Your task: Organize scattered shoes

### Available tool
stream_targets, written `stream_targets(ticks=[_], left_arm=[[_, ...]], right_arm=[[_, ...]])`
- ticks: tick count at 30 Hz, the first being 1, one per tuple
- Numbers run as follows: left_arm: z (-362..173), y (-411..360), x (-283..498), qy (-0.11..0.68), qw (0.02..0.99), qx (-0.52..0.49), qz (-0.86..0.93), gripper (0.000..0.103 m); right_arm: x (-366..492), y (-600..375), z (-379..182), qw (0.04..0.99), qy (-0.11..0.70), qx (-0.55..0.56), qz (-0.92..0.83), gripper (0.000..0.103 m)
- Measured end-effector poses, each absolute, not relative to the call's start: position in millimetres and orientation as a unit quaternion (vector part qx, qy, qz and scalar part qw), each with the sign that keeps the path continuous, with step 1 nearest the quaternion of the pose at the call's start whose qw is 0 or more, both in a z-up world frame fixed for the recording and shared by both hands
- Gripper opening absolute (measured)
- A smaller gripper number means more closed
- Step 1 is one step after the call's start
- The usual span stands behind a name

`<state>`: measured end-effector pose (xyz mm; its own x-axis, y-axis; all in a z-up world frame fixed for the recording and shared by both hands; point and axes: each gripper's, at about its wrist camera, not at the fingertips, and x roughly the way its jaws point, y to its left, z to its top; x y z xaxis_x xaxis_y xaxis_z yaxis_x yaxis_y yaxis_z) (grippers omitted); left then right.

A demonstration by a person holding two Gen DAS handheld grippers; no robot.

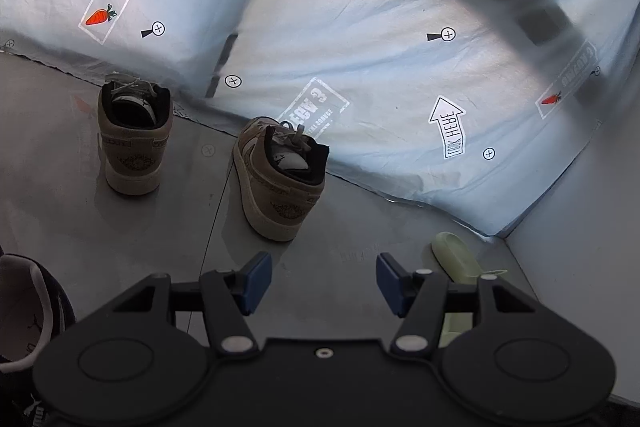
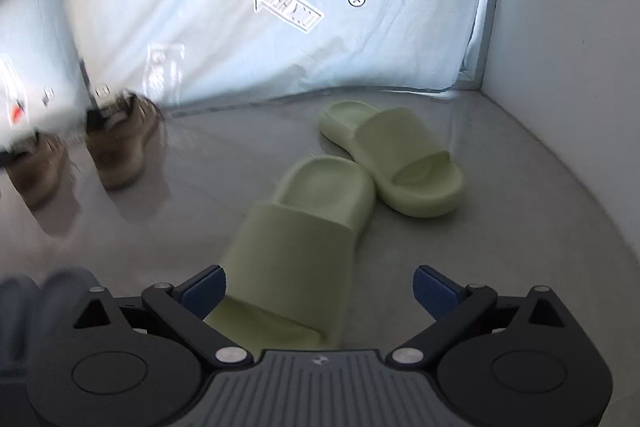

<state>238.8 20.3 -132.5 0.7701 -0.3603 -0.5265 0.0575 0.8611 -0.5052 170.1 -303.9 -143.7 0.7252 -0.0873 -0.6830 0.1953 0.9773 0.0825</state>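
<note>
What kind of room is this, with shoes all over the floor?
Probably a bedroom floor beside a bed. A pale blue printed bedsheet hangs down to the shiny grey floor, where tan lace-up sneakers and light green foam slides sit.

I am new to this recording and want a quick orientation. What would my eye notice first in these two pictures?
Two pale green slides lie on the grey floor: the near slide reaches between the open fingers of the right hand-held gripper, the far slide touches it by the corner. Left, two tan sneakers stand upright before the light blue printed sheet.
</note>
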Motion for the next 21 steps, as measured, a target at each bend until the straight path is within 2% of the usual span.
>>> stream_targets(ticks=[10, 12, 15, 21], left_arm=[[-125.2, 57.3, 227.4, 0.293, 0.919, -0.258, -0.052, 0.059], [-126.9, 61.4, 225.9, 0.296, 0.917, -0.262, -0.045, 0.059], [-127.6, 60.7, 224.8, 0.299, 0.917, -0.26, -0.045, 0.059], [-125.0, 54.5, 225.0, 0.296, 0.92, -0.251, -0.061, 0.059]], right_arm=[[232.2, -313.5, -197.0, 0.883, 0.444, 0.094, -0.117, 0.103], [231.8, -314.5, -201.5, 0.884, 0.445, 0.101, -0.105, 0.102], [234.7, -314.8, -203.7, 0.884, 0.448, 0.102, -0.082, 0.096], [242.1, -300.5, -202.6, 0.889, 0.452, 0.074, -0.021, 0.095]])
